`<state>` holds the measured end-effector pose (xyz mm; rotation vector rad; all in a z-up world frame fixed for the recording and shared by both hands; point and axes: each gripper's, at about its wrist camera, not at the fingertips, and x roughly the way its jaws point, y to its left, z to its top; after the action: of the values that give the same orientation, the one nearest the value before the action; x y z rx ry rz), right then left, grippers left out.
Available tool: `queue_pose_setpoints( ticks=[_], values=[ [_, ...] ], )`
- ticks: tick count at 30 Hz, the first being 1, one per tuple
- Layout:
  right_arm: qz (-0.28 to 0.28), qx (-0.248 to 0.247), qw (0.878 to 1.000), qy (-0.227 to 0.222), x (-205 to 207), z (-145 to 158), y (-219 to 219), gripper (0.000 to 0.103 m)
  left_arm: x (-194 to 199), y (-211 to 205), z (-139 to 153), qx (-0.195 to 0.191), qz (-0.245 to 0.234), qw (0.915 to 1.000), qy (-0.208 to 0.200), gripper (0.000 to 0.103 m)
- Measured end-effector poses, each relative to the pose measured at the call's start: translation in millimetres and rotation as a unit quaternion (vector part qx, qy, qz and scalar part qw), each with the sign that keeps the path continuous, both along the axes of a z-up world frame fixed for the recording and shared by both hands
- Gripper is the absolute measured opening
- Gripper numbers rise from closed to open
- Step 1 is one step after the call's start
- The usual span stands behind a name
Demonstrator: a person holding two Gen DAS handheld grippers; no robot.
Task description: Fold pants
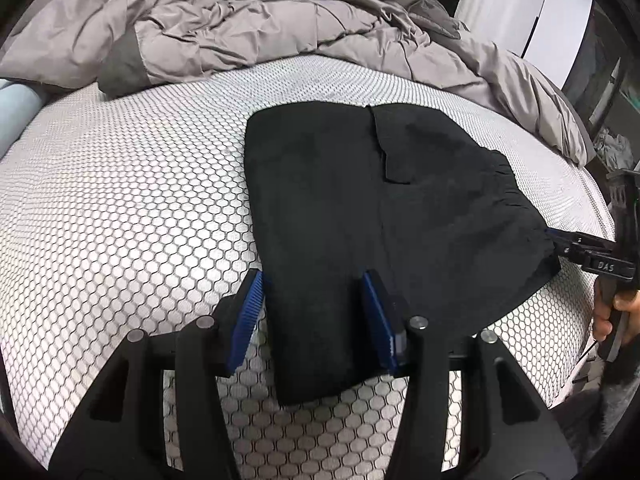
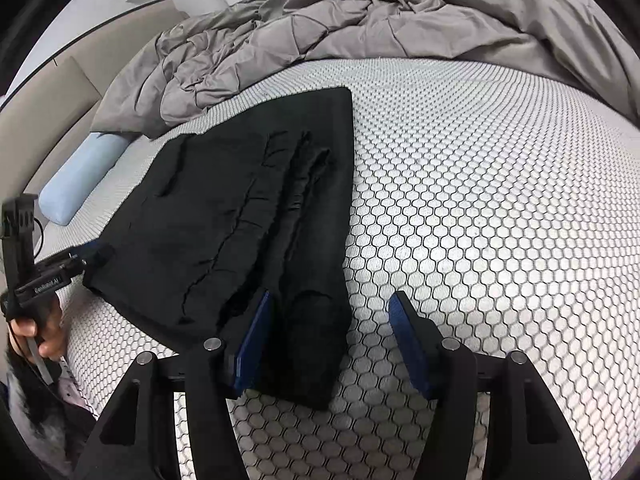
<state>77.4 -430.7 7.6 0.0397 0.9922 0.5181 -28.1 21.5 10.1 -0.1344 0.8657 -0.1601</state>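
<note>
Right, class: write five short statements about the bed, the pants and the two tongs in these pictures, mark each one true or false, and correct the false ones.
1. The black pants lie on a mattress with a honeycomb pattern. True.
2. The pants are spread out full length, unfolded. False: they are already folded into a compact stack.
3. A crumpled grey duvet sits at the far side of the bed. True.
4. The right tongs are clamped shut. False: the blue pads stand apart, with one edge of the pants between them.
5. The left tongs are well away from the pants. False: their open pads straddle a corner of the stack.
</note>
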Motion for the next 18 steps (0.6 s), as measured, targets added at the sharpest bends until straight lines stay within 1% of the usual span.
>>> queue_pose_setpoints(
  ticks=[1, 2, 3, 4, 5, 6, 7, 8, 9, 10, 12, 14, 16, 18],
  values=[
    [-0.002, 0.0, 1.0, -0.006, -4.3, 4.1, -2.7, 0.065, -4.4, -1.7, 3.1, 0.005, 0.001, 1.0, -0.006, 0.046],
    [-0.004, 0.003, 1.0, -0.014, -8.9, 8.7, -4.8, 0.074, -10.7, -4.5, 7.9, 0.012, 0.006, 0.9998, -0.014, 0.049],
    [-0.004, 0.007, 1.0, -0.023, -13.5, 13.0, -6.4, 0.084, -14.8, -7.8, 12.1, 0.016, 0.006, 0.9996, -0.022, 0.056],
    [-0.003, 0.012, 0.999, -0.037, -20.2, 19.9, -7.2, 0.087, -20.1, -10.4, 16.7, 0.019, 0.005, 0.9993, -0.033, 0.062],
    [-0.003, 0.018, 0.998, -0.052, -25.8, 26.4, -7.7, 0.09, -29.6, -14.3, 23.2, 0.024, 0.006, 0.9983, -0.052, 0.076],
    [0.001, 0.026, 0.997, -0.069, -33.0, 33.4, -8.4, 0.093, -38.6, -17.6, 28.3, 0.028, 0.008, 0.9971, -0.07, 0.087],
    [0.007, 0.035, 0.996, -0.085, -40.8, 39.7, -9.1, 0.096, -49.9, -21.4, 33.8, 0.034, 0.011, 0.9952, -0.091, 0.089],
    [0.014, 0.043, 0.994, -0.099, -48.1, 44.3, -8.6, 0.102, -58.3, -25.4, 37.9, 0.04, 0.014, 0.9934, -0.106, 0.092],
    [0.021, 0.049, 0.992, -0.112, -55.9, 48.4, -7.5, 0.102, -65.4, -28.6, 40.9, 0.044, 0.015, 0.992, -0.117, 0.099],
    [0.025, 0.054, 0.99, -0.126, -63.0, 52.9, -3.4, 0.102, -74.7, -32.5, 43.6, 0.048, 0.019, 0.99, -0.132, 0.102],
    [0.03, 0.061, 0.987, -0.146, -78.3, 57.4, -0.9, 0.103, -88.0, -40.2, 48.2, 0.05, 0.023, 0.9877, -0.146, 0.102],
    [0.028, 0.064, 0.984, -0.164, -92.6, 59.7, 0.9, 0.103, -97.6, -47.6, 49.7, 0.053, 0.025, 0.9866, -0.152, 0.102],
    [0.023, 0.075, 0.98, -0.183, -104.0, 60.6, 1.3, 0.103, -102.3, -54.2, 48.6, 0.059, 0.025, 0.9857, -0.156, 0.102],
    [0.022, 0.075, 0.978, -0.193, -108.8, 60.5, 5.3, 0.103, -103.6, -60.8, 46.4, 0.067, 0.019, 0.9849, -0.158, 0.102]
  ],
)
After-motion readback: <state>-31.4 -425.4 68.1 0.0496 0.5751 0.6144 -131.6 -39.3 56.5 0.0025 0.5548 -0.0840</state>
